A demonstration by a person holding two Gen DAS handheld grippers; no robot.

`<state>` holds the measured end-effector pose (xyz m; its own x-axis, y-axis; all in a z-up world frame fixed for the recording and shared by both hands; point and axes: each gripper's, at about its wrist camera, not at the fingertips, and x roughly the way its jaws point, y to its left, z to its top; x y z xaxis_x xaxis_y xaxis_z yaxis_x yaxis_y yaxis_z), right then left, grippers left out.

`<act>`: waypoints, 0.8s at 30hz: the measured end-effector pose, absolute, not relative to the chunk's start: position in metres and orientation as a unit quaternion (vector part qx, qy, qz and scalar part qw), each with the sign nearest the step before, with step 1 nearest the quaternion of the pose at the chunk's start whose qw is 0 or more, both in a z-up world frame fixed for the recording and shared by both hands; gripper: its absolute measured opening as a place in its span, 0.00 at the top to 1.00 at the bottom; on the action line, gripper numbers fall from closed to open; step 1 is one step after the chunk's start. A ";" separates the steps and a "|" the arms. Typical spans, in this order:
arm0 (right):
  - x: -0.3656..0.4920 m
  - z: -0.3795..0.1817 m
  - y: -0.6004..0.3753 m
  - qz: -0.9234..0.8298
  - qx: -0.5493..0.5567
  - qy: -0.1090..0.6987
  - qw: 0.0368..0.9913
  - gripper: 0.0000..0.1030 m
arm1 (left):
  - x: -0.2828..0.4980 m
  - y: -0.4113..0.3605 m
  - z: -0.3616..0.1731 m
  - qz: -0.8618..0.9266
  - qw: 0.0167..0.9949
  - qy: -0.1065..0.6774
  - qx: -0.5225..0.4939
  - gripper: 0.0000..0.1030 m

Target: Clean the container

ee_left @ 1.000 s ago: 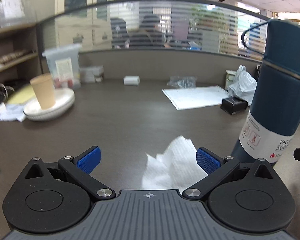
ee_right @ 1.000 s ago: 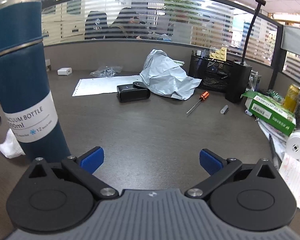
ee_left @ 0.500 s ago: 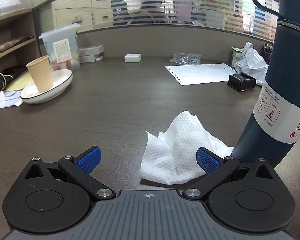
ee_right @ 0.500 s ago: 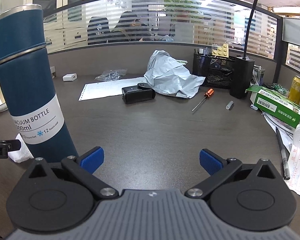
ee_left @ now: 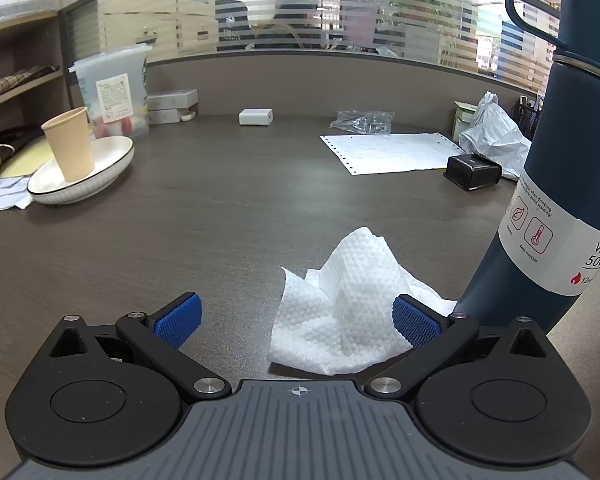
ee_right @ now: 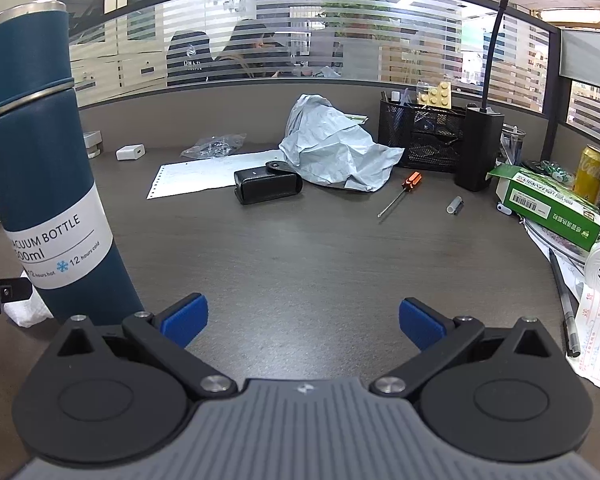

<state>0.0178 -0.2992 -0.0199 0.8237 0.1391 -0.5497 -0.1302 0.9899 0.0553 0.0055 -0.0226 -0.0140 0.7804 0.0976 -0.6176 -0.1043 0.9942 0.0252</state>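
A tall dark-blue vacuum bottle (ee_left: 556,168) with a white label stands upright on the dark desk, at the right of the left wrist view and at the left of the right wrist view (ee_right: 40,168). A crumpled white paper towel (ee_left: 352,300) lies at the bottle's foot. My left gripper (ee_left: 296,322) is open, low over the desk, with the towel between its blue pads, nearer the right pad (ee_left: 414,322). My right gripper (ee_right: 302,324) is open and holds nothing; the bottle stands just left of its left pad (ee_right: 184,320). A corner of the towel (ee_right: 26,310) shows behind the bottle.
A paper cup (ee_left: 70,144) stands in a white bowl (ee_left: 100,172) at far left. A black case (ee_right: 268,186), printed sheet (ee_left: 392,152), grey bag (ee_right: 336,156), screwdriver (ee_right: 400,194), mesh organiser (ee_right: 424,144) and green box (ee_right: 548,204) lie further back and right.
Both grippers have dropped and levelled a little; the towel now sits further between the left gripper's pads, and the bottle appears slightly more to the right in the right wrist view. Both stay open.
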 end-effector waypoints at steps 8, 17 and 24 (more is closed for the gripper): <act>0.020 -0.020 -0.300 0.067 0.007 0.290 0.955 0.00 | 0.007 -0.022 -0.014 0.051 0.944 0.325 -0.004 0.00; 0.022 -0.019 -0.300 0.065 0.001 0.287 0.956 0.00 | 0.005 -0.022 -0.013 0.042 0.947 0.318 -0.003 0.00; 0.022 -0.018 -0.302 0.059 0.001 0.286 0.956 0.00 | 0.001 -0.027 -0.012 0.043 0.952 0.302 0.017 0.00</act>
<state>0.0222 -0.3015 -0.0181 0.8298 0.1135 -0.5464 -0.1129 0.9930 0.0349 0.0011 -0.0269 -0.0117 0.8144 0.0923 -0.5730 -0.0714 0.9957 0.0588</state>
